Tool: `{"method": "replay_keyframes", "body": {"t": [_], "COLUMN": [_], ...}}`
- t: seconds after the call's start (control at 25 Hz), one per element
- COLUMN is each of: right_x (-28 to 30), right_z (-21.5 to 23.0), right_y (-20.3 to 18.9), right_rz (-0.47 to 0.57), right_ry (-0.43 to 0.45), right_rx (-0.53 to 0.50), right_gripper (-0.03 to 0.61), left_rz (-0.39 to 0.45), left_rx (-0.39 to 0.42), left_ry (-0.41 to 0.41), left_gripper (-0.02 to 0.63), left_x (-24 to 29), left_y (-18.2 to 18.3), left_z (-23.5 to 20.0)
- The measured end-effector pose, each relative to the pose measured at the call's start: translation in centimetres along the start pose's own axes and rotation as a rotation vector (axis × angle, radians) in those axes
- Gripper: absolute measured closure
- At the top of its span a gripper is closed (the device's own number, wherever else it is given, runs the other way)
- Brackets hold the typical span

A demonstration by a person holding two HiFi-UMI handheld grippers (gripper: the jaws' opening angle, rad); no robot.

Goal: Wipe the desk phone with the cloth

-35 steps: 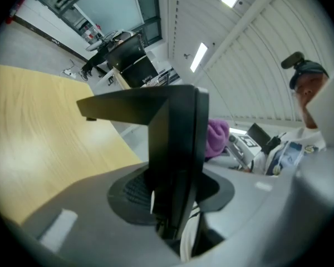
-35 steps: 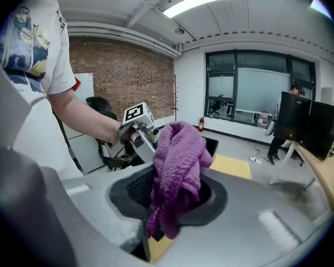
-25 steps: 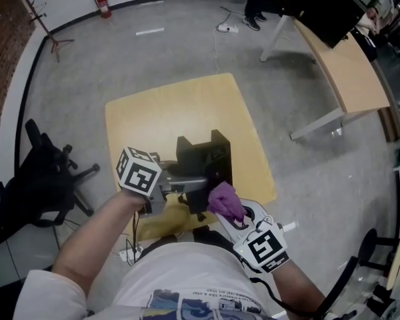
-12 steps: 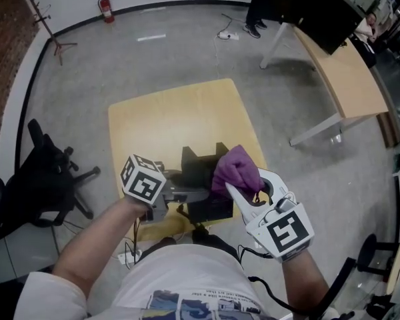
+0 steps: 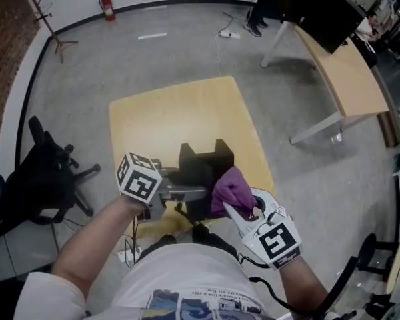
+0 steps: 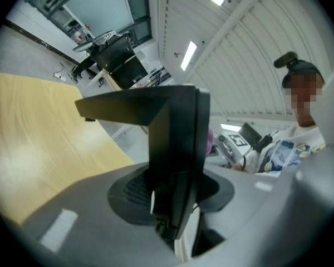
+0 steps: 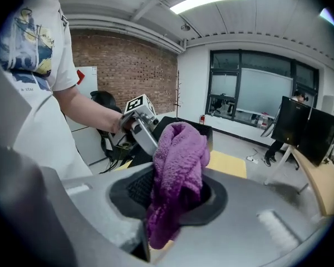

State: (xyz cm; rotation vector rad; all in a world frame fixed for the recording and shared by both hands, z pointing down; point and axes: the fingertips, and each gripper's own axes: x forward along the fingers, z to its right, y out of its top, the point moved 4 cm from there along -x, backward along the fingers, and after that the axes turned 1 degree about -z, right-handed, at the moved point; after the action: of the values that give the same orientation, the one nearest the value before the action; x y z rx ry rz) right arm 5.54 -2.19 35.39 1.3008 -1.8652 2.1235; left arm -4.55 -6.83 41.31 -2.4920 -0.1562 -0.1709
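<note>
The desk phone [image 5: 200, 164] is clamped in the left gripper [image 5: 199, 193] fingers [image 6: 72, 221]; the cloth [image 5: 230, 187], pinched by the right gripper [image 5: 232, 209], should be pressed flat.

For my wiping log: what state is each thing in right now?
desk phone: clamped edge-on in the left tool.
cloth: bunched, pinched in the right tool, beside the desk phone.
left tool: shut on the desk phone.
right tool: shut on the cloth.

Cloth [image 5: 235, 189] is showing purple, phone [image 5: 203, 169] is showing black, table [image 5: 167, 119] is showing pale wood grain. Left cube [image 5: 139, 177] and right cube [image 5: 273, 242] are showing white with black square markers, floor [image 5: 120, 59] is looking grey.
</note>
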Motion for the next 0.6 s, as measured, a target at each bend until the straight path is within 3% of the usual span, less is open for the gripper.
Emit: {"method": "replay_keyframes", "body": {"t": [0.32, 0.6], "right_x": [-0.5, -1.9], "right_z": [-1.9, 0.7], "right_y": [-3.1, 0.8], "right_rz": [-0.068, 0.035], "right_ry": [0.046, -0.011], "right_rx": [0.041, 0.018], "right_gripper": [0.480, 0.480], "left_rz": [0.014, -0.005], "left_rx": [-0.002, -0.005], "left_ry": [-0.004, 0.001], "left_gripper": [0.433, 0.433], "left_x": [-0.6, -0.6], "left_y": [0.6, 0.0], "left_z": [0.0, -0.3]}}
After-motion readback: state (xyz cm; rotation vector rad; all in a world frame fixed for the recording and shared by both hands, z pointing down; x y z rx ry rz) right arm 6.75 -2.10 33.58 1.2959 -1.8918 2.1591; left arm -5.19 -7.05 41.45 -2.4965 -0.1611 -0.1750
